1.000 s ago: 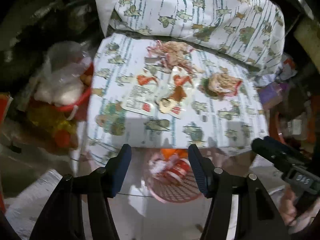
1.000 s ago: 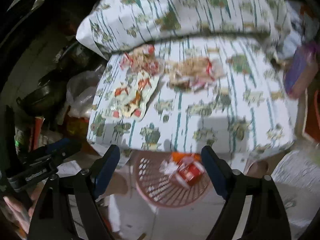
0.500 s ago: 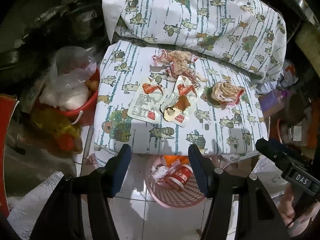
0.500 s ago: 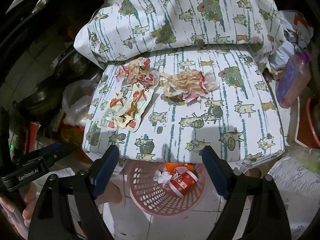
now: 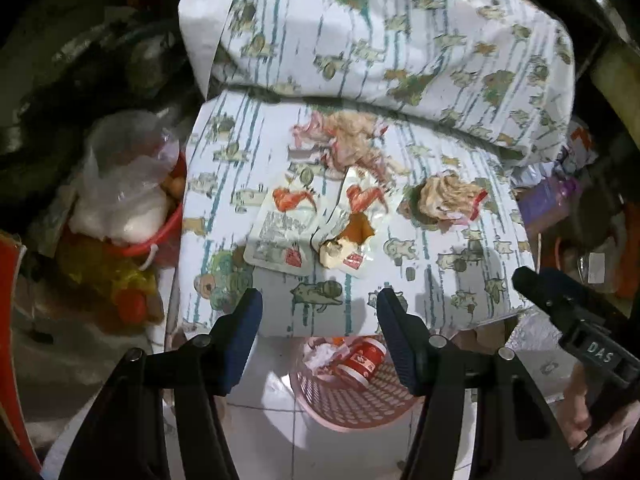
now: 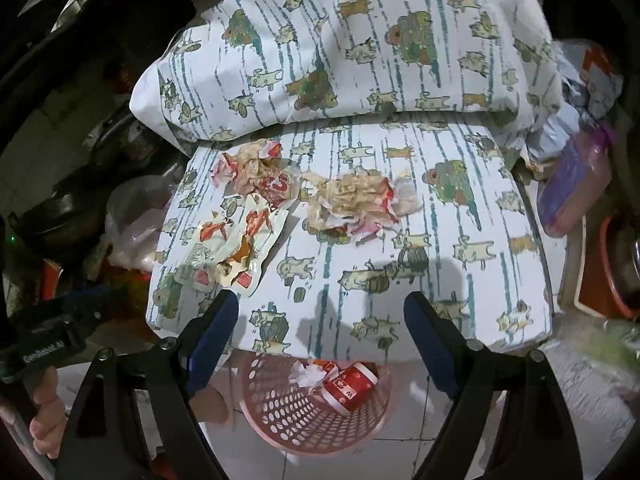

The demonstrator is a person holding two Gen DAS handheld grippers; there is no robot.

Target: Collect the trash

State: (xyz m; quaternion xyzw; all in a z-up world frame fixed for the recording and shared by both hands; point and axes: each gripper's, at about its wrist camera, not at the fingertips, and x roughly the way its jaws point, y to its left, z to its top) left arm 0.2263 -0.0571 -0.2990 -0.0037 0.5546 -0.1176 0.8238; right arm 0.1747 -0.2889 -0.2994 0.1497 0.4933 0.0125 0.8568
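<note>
Trash lies on a cushion with a cat print (image 5: 460, 280) (image 6: 460, 280). Two flat food packets (image 5: 280, 232) (image 6: 236, 248) lie side by side. A crumpled red and tan wrapper (image 5: 352, 140) (image 6: 256, 172) lies behind them. A second crumpled wrapper (image 5: 448, 200) (image 6: 352, 204) lies to the right. A pink perforated basket (image 5: 360, 404) (image 6: 304, 412) stands on the floor under the cushion's front edge, with a red cup (image 5: 364, 360) (image 6: 352, 384) and white paper in it. My left gripper (image 5: 320, 324) and right gripper (image 6: 322, 328) are open and empty above the front edge.
A matching pillow (image 5: 380, 32) (image 6: 360, 40) lies behind the cushion. A red bucket with plastic bags (image 5: 128, 200) stands on the left. A purple bottle (image 6: 576, 192) and other clutter stand on the right. White floor tiles (image 5: 272, 440) lie below.
Both grippers have moved closer to the cushion since half a second ago, so the trash looks larger. Both stay open and nothing was taken hold of.
</note>
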